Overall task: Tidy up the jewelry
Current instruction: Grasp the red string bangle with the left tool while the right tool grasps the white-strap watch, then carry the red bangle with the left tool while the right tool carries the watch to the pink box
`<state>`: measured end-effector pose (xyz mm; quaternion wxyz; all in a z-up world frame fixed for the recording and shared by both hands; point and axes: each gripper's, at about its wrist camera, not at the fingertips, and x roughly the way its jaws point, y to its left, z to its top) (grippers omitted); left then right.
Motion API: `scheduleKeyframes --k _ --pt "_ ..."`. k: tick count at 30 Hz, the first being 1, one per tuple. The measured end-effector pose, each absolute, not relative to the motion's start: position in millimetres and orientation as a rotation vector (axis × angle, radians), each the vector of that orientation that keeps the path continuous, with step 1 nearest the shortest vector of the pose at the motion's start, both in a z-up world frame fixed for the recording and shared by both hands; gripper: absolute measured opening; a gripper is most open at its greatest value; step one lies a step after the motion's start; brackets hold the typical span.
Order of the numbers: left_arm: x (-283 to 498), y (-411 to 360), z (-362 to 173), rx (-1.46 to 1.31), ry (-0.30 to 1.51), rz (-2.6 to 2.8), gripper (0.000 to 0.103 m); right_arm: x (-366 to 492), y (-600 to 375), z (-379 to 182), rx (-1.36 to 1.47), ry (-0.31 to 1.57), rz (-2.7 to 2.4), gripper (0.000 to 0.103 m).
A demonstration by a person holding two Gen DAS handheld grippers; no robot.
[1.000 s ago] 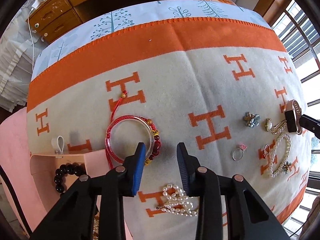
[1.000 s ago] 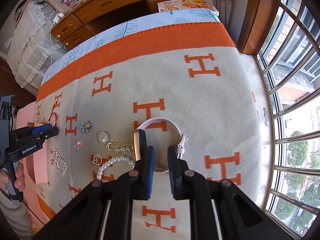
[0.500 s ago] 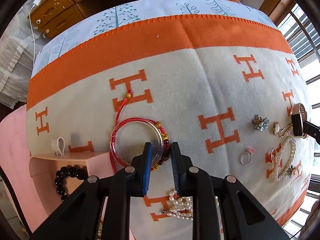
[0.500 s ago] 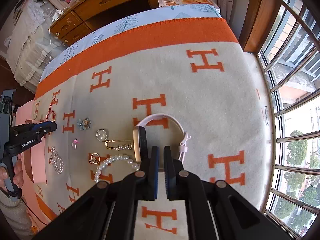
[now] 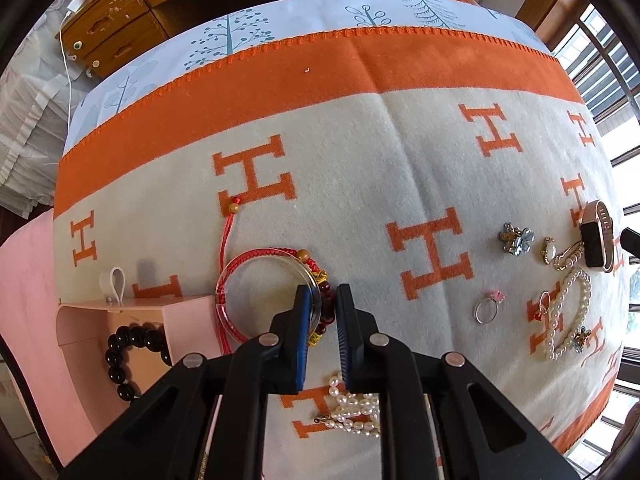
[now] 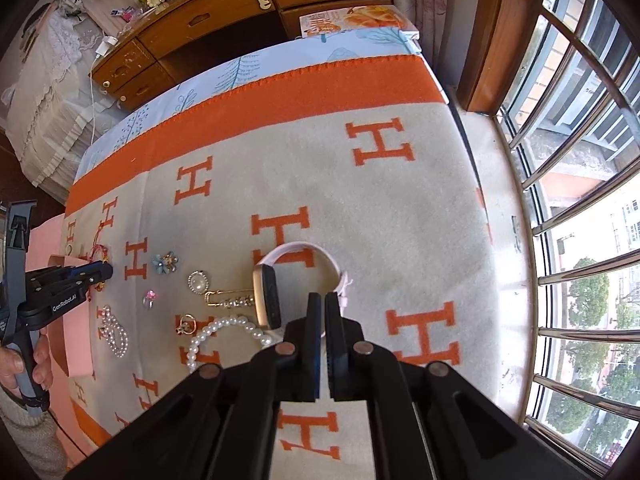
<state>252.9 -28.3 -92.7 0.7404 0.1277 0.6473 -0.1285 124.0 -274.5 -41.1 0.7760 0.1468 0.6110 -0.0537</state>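
Observation:
My left gripper (image 5: 322, 294) is shut on the rim of a clear bangle (image 5: 256, 268) wound with a red cord and dark red beads (image 5: 327, 300), beside the pink jewelry box (image 5: 132, 308). A black bead bracelet (image 5: 134, 342) lies in the box. My right gripper (image 6: 323, 300) is shut on the strap of a pink smartwatch (image 6: 268, 296); the watch also shows in the left wrist view (image 5: 596, 240). A pearl bracelet (image 6: 224, 330), a gold pin (image 6: 230, 296) and a ring (image 5: 486, 312) lie on the blanket.
The orange and grey H-pattern blanket (image 5: 360, 184) covers the table. A pearl strand (image 5: 356, 412), a flower brooch (image 5: 516, 238), a round pearl brooch (image 6: 198, 280) and a small charm (image 6: 186, 324) lie on it. A window with bars (image 6: 580, 200) is at the right; wooden drawers (image 6: 240, 12) stand behind.
My left gripper moved forward and closed from wide open onto the bangle's rim. My right gripper closed further on the watch strap.

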Motion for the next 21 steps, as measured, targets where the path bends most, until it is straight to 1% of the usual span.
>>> scheduleKeyframes --k 6,7,10,16,17,18,21 --pt "251 -28 -93 0.273 1.423 -0.284 0.01 128 -278 -56 0.307 1.369 -0.147 0.008" --pt "251 -28 -93 0.271 1.424 -0.284 0.01 129 -278 -58 0.32 1.369 -0.142 0.013" --pt "252 -27 -93 0.261 1.427 -0.285 0.01 131 -277 -63 0.315 1.376 -0.16 0.017" --pt "251 -27 -93 0.263 1.414 -0.284 0.01 135 -276 -70 0.325 1.368 -0.16 0.016" --pt "251 -27 -92 0.263 1.411 -0.284 0.01 135 -276 -69 0.329 1.359 -0.162 0.014" --pt "250 -28 -92 0.263 1.407 -0.284 0.01 135 -276 -68 0.329 1.349 -0.165 0.009" --pt "247 -27 -88 0.243 1.401 -0.286 0.01 132 -276 -61 0.349 1.319 -0.163 0.009"
